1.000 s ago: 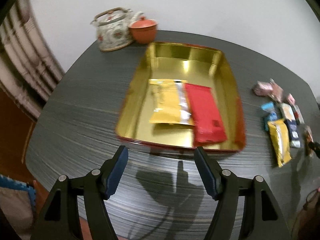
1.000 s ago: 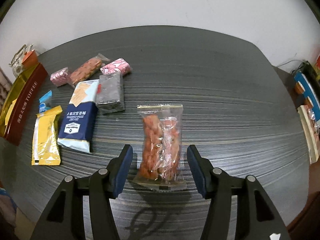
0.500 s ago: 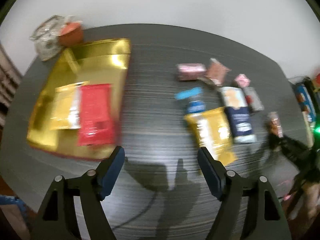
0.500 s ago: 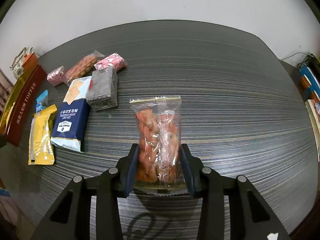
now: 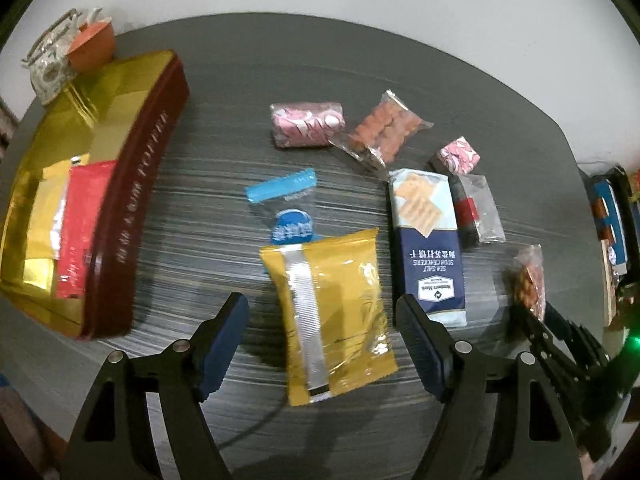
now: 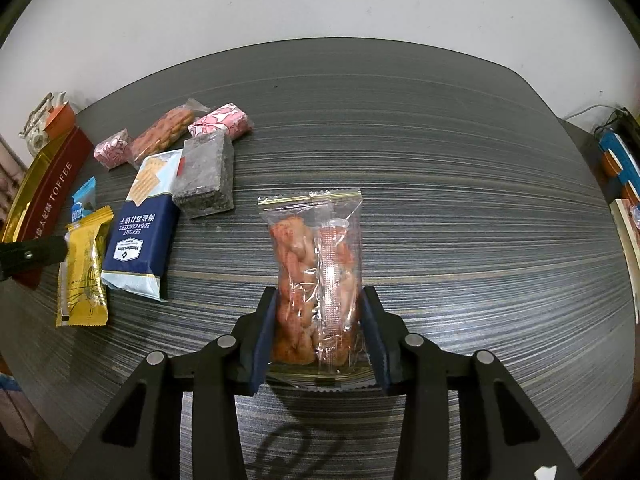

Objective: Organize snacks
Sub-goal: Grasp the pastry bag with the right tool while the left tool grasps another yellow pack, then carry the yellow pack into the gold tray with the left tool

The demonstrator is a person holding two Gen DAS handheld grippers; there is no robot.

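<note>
Since a second ago my right jaws have closed on the clear pack of orange twists, which then lay loose between them, and my left jaws have swung from the gold tin over to the loose snacks. The right jaws now pinch the twist pack by its lower end, one pad on each side, and the pack stands up from them over the desk.

My left jaws gape wide and hold nothing; the yellow packet lies flat on the desk between them, seam side up. Just beyond it lies a small clear packet with a blue strip, partly under the yellow one's far edge. To its right lies the navy cracker pack, touching a dark bar in clear wrap. Farther off lie two pink wrapped sweets and with another orange snack pack between them.

To the left sits the gold tin, its maroon wall facing the snacks (lettered TOFFEE in the right view), with a red packet and a gold packet side by side inside. Behind it stand a teapot and an orange cup.
</note>
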